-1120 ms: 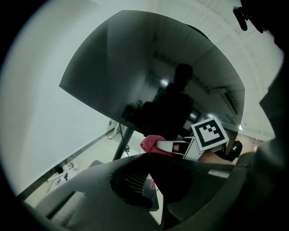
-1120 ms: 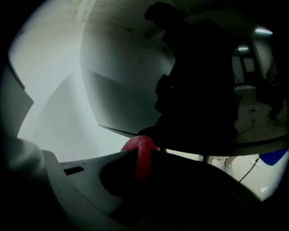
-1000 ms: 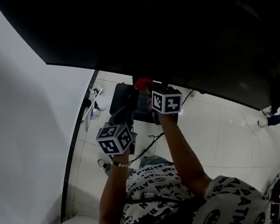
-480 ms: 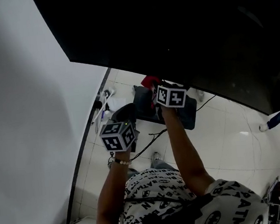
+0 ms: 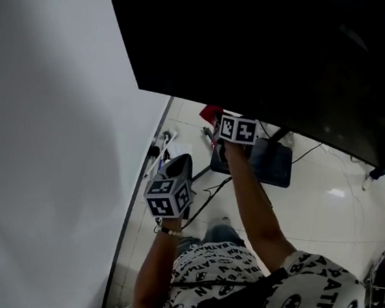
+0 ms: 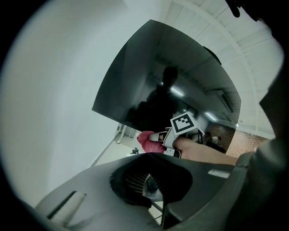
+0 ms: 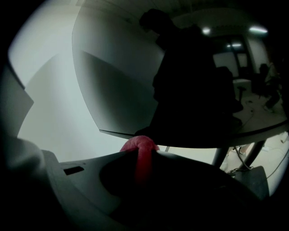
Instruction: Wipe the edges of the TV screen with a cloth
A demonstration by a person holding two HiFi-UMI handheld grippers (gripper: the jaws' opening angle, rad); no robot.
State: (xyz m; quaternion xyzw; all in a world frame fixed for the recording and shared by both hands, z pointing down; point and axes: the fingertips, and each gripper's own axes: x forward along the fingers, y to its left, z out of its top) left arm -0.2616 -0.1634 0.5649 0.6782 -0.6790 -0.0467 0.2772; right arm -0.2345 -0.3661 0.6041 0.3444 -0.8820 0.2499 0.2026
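Note:
The big black TV screen (image 5: pixel 270 51) fills the upper right of the head view, and its lower edge runs down to the right. My right gripper (image 5: pixel 214 121) is shut on a red cloth (image 5: pixel 209 112), which it holds up at that lower edge, not far from the lower left corner. In the right gripper view the cloth (image 7: pixel 141 149) bulges out between the shut jaws of the right gripper (image 7: pixel 142 158), just below the TV (image 7: pixel 131 81). My left gripper (image 5: pixel 175 171) hangs lower and to the left, away from the TV, with its jaws together and nothing in them. The left gripper view shows the cloth (image 6: pixel 147 140).
A white wall (image 5: pixel 56 165) stands close on the left. On the tiled floor below lie a dark flat case (image 5: pixel 266 165) and cables with plugs (image 5: pixel 161 148). A leg of the TV stand (image 7: pixel 250 151) reaches down at the right.
The right gripper and cloth now sit closer to the TV's lower left corner along the bottom edge. The left gripper has sunk a little.

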